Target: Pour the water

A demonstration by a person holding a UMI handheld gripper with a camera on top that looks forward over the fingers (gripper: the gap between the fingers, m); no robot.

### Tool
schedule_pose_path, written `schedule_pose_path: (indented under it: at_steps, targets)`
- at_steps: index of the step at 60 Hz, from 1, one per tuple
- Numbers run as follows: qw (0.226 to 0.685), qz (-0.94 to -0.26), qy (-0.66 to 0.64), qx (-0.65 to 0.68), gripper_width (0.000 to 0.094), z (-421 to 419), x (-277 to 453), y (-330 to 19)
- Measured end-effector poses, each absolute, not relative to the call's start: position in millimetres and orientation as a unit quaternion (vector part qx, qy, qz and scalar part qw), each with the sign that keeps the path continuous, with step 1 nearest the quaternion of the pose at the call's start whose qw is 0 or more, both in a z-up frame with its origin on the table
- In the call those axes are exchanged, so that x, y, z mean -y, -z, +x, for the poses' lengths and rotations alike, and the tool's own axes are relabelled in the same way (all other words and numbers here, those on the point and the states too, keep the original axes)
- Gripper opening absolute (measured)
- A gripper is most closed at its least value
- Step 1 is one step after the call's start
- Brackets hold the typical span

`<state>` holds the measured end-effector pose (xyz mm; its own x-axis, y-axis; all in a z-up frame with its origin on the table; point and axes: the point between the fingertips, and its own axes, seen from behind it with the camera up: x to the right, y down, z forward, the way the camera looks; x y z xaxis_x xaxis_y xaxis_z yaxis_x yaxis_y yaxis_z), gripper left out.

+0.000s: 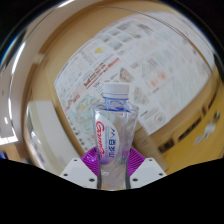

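A clear plastic water bottle (114,125) with a white cap and a label with blue and red print stands upright between my fingers. My gripper (113,163) is shut on the bottle's lower body, with a purple pad (93,158) pressed against each side. The bottle is held up in the air, above anything it could rest on. I cannot see whether the cap is loose.
Behind the bottle is a large white board (150,65) covered with printed sheets, on a tan wall. A pale wall panel (45,125) stands to the left and brown wooden trim (195,135) to the right.
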<state>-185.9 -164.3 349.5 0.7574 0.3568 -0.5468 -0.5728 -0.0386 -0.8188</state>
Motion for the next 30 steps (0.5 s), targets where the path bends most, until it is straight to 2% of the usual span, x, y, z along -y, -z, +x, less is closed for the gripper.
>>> schedule_pose_path:
  at_steps: [5,9,18,26,30]
  targets:
    - [0.711,-0.662,-0.235,-0.043,0.0311,-153.7,158.1,-351.2]
    - [0.708,-0.687,-0.162,-0.012,0.0311,-127.4,148.9,-329.4]
    - [0.665,-0.744,-0.035,0.047,0.0311,-71.2,123.8,-235.4]
    - [0.617,-0.782,0.016,0.081,0.0311,-45.0,111.2,-154.1]
    - [0.603,-0.793,0.022,0.088,0.031,-40.8,109.7,-125.2]
